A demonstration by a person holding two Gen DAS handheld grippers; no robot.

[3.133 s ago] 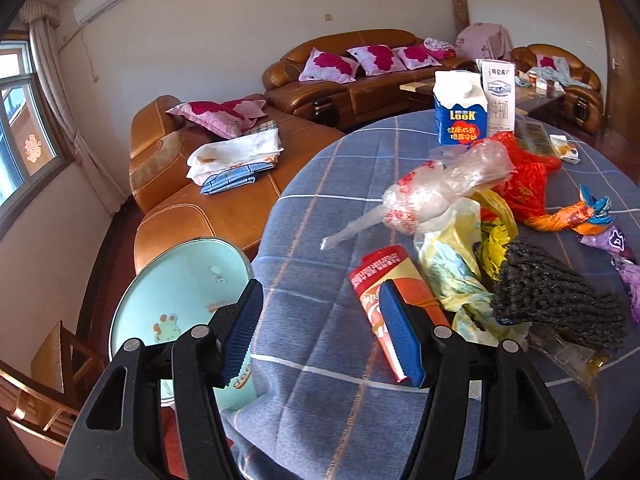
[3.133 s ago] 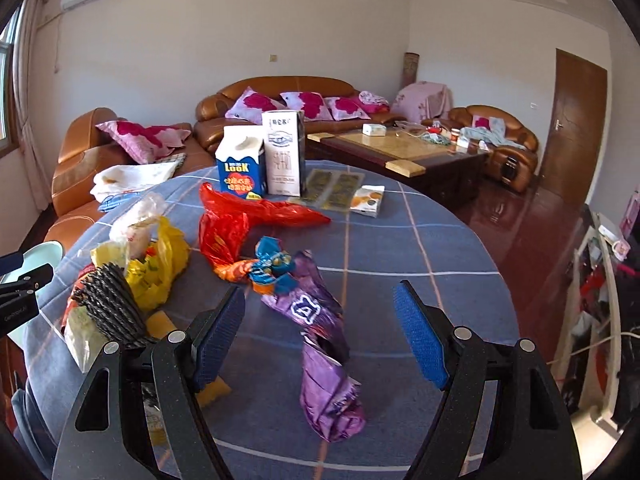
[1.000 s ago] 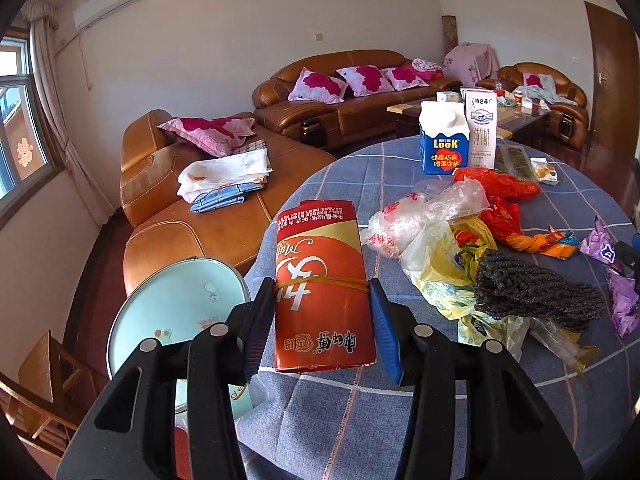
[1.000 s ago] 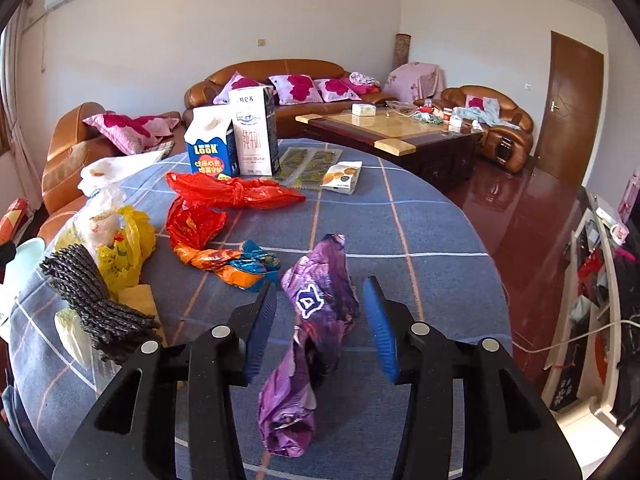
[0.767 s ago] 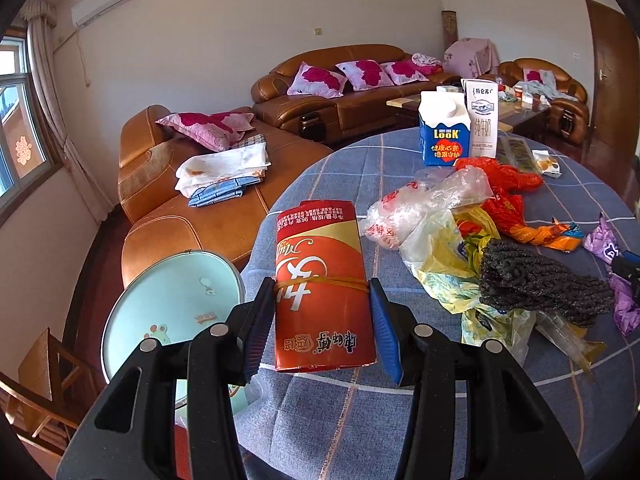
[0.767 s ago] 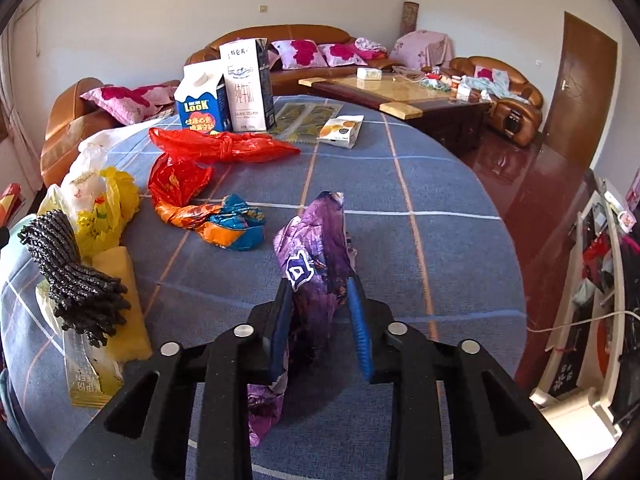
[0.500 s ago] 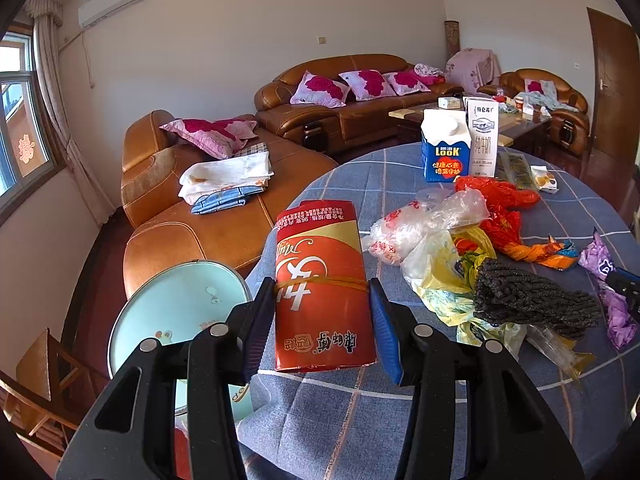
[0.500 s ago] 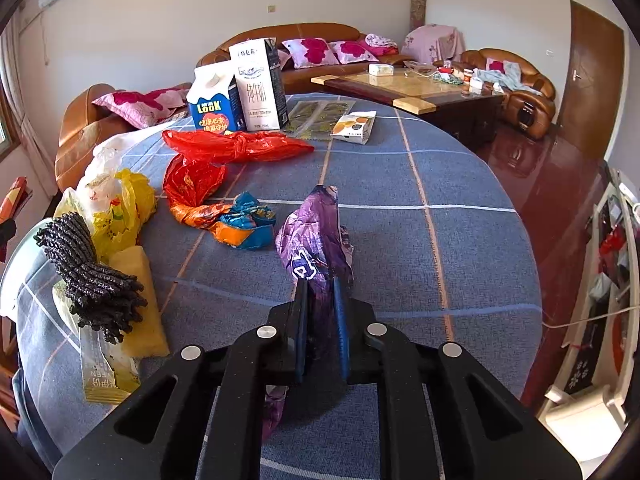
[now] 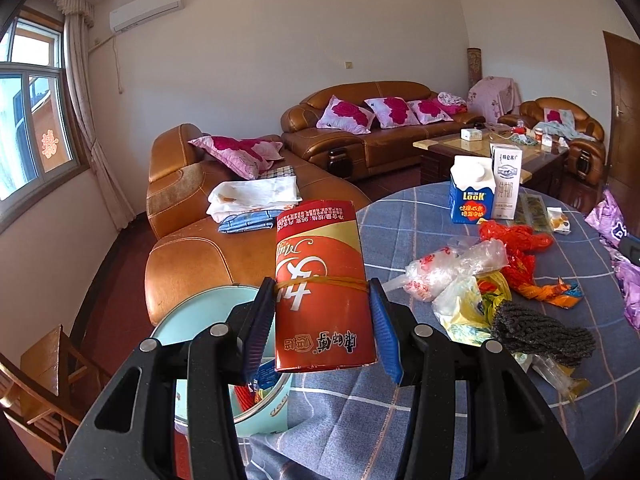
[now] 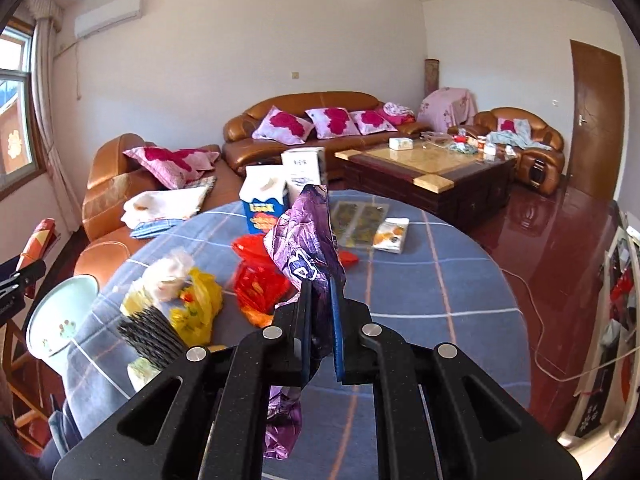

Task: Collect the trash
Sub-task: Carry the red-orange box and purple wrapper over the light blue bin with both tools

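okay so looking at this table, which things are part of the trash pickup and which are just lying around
Part of the job:
left claw holding red carton
right claw holding purple wrapper
pale blue bin

Just lying around:
sofa cushions
coffee table

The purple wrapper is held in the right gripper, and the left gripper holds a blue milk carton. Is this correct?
Not quite. The left gripper holds a red packet, as the left wrist view shows; the blue milk carton stands on the table. The right gripper does hold the purple wrapper.
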